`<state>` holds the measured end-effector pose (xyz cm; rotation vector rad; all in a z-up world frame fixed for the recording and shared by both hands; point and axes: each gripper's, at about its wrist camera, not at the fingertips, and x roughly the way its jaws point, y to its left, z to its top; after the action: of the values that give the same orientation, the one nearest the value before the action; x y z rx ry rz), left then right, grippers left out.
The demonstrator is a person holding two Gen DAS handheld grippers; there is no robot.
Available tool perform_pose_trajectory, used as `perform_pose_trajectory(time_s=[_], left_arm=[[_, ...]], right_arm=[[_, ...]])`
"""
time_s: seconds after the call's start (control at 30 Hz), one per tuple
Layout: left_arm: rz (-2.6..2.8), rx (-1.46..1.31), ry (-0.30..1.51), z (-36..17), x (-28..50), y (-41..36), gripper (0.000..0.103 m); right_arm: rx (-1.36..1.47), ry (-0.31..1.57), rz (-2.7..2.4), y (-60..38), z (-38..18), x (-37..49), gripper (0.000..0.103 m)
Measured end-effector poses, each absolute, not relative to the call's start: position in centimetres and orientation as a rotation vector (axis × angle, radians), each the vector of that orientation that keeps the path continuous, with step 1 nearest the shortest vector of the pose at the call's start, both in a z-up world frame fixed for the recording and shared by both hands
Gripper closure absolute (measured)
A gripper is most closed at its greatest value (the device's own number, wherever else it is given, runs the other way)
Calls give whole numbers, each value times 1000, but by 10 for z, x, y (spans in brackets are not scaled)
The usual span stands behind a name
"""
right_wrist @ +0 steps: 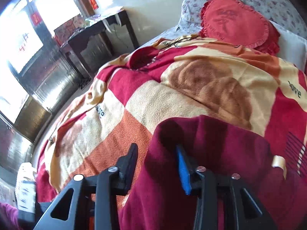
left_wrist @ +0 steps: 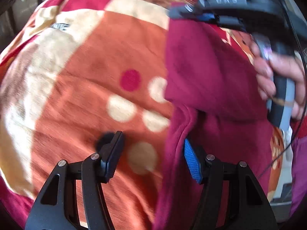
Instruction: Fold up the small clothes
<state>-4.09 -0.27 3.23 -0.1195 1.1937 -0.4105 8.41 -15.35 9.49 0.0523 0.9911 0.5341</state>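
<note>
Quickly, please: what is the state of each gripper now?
Left gripper: open, holding nothing.
Right gripper: open, maroon garment lying between its fingers.

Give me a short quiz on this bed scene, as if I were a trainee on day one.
1. What shape is the red frilled fabric cushion at the head of the bed? A) round B) heart C) square
2. True or false: the black two-finger left tool is clamped fully shut.
3. Fill in: the dark red fleece garment lies on a red, orange and cream patchwork ____.

Key: 1 B; 2 false, its jaws stand apart; 3 blanket.
</note>
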Motion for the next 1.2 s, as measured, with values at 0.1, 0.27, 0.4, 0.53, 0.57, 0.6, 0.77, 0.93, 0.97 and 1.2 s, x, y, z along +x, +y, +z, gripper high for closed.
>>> perform_pose_trajectory(time_s=[0.1,0.27,0.4,0.53,0.57,0.6,0.77,0.93,0.97,1.2], left_arm=[[-427,-169,1199,28,-36,6,42],[-381,-170,1170,34,-36,16,42],[-375,-172,1176,38,-38,21,42],[-355,-155,1160,50,-38,29,42],[-355,-165,1152,55,-36,31,42],[-354,-168,1141,59,-31,35,42],[-367,-146,1072,77,-16,28,42],[-399,-93,1042,80,-2,-12,42],[-400,-72,1051,75,7,-22,42],[-326,93,1152,36,33,-64,41]], right_arm=[[39,958,555,-143,98,87,95],[154,900,548,-140,102,107,95],[157,945,495,-138,71,121,95],[206,933,513,-156,87,101,59],[197,908,500,-168,96,89,57],[187,885,488,-178,105,77,57],[132,819,338,-249,122,9,57],[63,860,223,-291,101,-36,57],[63,877,195,-298,93,-42,57],[116,863,-1,-366,62,-68,66]])
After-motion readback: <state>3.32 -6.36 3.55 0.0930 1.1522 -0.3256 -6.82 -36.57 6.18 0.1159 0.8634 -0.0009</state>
